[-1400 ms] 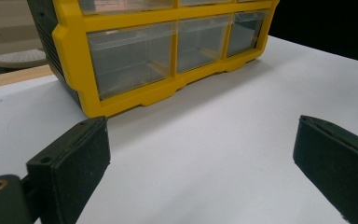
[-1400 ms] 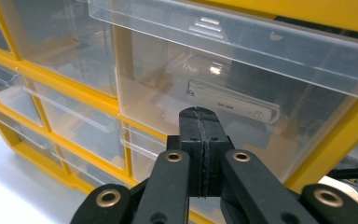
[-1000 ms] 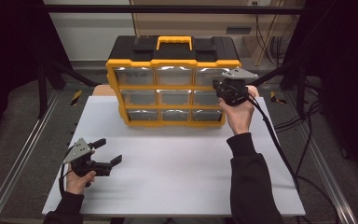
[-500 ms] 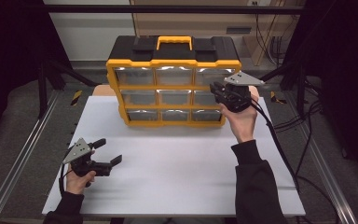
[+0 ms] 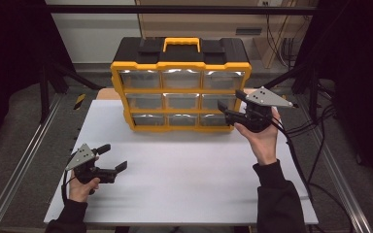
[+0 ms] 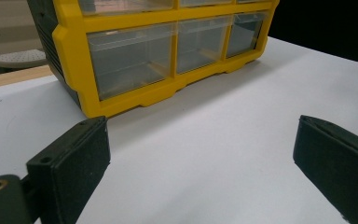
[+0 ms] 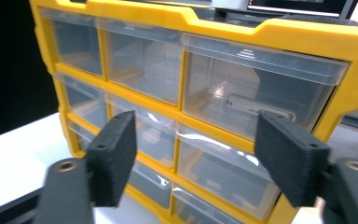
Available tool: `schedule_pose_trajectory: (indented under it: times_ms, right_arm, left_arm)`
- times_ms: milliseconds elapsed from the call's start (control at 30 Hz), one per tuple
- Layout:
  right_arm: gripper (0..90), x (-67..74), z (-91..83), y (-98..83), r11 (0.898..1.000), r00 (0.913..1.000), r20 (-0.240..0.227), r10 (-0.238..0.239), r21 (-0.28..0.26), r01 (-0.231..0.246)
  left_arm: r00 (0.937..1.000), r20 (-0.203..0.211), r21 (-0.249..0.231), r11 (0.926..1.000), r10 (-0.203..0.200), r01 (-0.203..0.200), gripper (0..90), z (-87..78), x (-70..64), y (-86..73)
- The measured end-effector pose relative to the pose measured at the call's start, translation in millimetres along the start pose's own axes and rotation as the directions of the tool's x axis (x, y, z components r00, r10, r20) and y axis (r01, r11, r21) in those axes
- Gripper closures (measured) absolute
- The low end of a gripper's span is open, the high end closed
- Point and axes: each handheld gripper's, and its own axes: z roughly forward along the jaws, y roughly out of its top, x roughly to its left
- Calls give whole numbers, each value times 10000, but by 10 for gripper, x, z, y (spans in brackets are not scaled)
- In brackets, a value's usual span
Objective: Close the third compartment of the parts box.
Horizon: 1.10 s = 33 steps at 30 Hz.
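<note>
drawer cabinet [image 5: 180, 87] on worktop [image 5: 184, 170], drawers all shut; right tool [image 5: 229, 108] apart, just opening, empty; left tool [image 5: 112, 158] apart, idle.

Organizer's lower right drawers: the right tongs [image 5: 229, 104] cover part of the drawer organizer [image 5: 179, 87].
Top right drawer: a pale item [image 7: 256, 106] inside, too blurred to identify.
Bench near edge: cut off by the frame bottom [image 5: 175, 221].

The right claw [image 7: 196, 161] is facing the yellow drawer cabinet [image 7: 279, 35], its jaws having just been opening and now standing wide with nothing between them. Clear drawers [image 7: 142, 67] are sitting closed in rows. Inside the upper right drawer [image 7: 256, 86] something pale, possibly a label, is lying. The white table [image 7: 18, 154] is showing at lower left.
</note>
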Motion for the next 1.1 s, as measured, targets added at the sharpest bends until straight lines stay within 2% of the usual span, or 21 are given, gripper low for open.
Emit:
schedule_pose_trajectory:
  times_ms: [200, 333, 833, 1100]
  right_arm:
    - [124, 30, -91, -123, 9996, 9996, -259, 57, -287, -65]
    - [60, 47, -142, -259, 9998, 9995, -279, 164, -121, -167]
    - [8, 24, -275, -732, 9967, 9969, -556, 560, 619, -526]
    - [7, -23, -342, -987, 9932, 9962, -501, 717, 957, -667]
  left_arm:
    - [10000, 9, -13, 10000, 2, -2, 35, -1, -3, 1]
    - [10000, 14, 11, 10000, 15, -15, 34, 3, -6, 0]
    - [10000, 40, 23, 10000, 28, -28, 34, 9, -11, -2]
    - [10000, 37, 16, 10000, 27, -27, 33, 9, -12, -3]
